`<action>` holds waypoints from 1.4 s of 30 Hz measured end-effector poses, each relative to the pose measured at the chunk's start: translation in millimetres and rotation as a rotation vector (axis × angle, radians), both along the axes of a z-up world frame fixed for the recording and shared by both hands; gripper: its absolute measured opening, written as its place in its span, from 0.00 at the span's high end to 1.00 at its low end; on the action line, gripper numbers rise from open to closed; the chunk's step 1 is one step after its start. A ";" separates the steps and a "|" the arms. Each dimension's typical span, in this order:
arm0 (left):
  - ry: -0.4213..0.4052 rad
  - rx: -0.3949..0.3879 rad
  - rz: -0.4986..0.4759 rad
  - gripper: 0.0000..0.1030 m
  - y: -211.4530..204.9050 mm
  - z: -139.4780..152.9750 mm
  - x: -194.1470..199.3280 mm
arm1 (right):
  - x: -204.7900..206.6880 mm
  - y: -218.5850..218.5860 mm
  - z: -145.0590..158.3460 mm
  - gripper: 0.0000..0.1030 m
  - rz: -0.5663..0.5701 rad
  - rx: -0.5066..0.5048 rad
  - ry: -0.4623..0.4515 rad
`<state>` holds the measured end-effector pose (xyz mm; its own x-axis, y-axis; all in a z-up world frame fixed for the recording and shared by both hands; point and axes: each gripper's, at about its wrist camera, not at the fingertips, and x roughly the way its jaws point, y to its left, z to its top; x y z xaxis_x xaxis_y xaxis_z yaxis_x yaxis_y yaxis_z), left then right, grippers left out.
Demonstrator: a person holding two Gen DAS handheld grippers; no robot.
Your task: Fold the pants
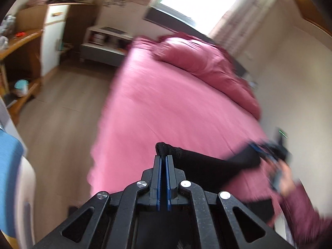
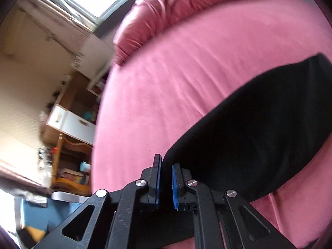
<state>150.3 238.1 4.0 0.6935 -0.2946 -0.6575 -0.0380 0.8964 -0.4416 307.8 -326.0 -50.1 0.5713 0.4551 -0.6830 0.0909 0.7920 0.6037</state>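
Note:
The black pants (image 1: 207, 164) hang stretched between my two grippers above the pink bed (image 1: 166, 103). My left gripper (image 1: 164, 157) is shut on one bunched corner of the pants, which pokes out above its fingertips. In the left wrist view my right gripper (image 1: 267, 149) shows blurred at the right, at the other end of the pants. In the right wrist view my right gripper (image 2: 167, 164) has its blue pads close together on an edge of the pants (image 2: 259, 128), which spread wide to the right over the bed (image 2: 166, 83).
A pink pillow and folded duvet (image 1: 207, 62) lie at the head of the bed under a window. Wooden shelves (image 1: 18, 62) and a white cabinet (image 1: 55, 33) stand across the wood floor (image 1: 62, 114). A wall runs along the bed's right side.

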 end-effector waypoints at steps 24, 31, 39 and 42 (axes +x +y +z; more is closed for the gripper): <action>0.125 -0.008 0.075 0.97 11.2 -94.2 -138.8 | -277.2 -9.3 -57.1 0.91 0.183 0.034 0.062; 0.290 -0.066 0.149 0.95 11.4 -151.1 -168.4 | -285.1 -4.1 -94.4 0.92 0.177 -0.013 0.138; 0.278 -0.396 0.294 0.69 38.5 -156.3 -202.8 | -286.2 8.4 -112.6 0.92 0.188 -0.063 0.179; 0.288 -0.438 0.324 0.64 41.0 -159.9 -199.4 | -284.4 9.6 -117.0 0.92 0.179 -0.054 0.189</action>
<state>-49.2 279.1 -156.0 0.6053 -0.3839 -0.6973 -0.4504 0.5571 -0.6977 23.5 -316.4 -167.1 0.3448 0.4970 -0.7963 0.0536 0.8365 0.5453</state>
